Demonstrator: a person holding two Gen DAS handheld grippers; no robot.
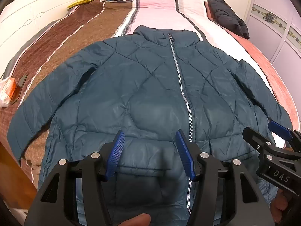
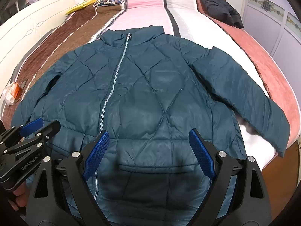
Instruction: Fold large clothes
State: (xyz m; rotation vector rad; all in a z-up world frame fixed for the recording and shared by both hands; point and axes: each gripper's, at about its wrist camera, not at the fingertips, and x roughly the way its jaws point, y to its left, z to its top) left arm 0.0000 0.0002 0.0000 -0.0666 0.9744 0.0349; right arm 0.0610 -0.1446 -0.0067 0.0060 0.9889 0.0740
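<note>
One teal quilted jacket lies zipped and face-up, sleeves spread, across the near end of the bed; one black garment sits at the far right edge. Left gripper and right gripper hover over the hem, fingers apart, holding nothing. Only the right view shows the right cuff at the bed's near edge.

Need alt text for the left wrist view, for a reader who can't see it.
A teal jacket lies zipped, front up, on a striped bed, sleeves spread. The open left gripper hovers over its hem; the right gripper shows at right.
</note>
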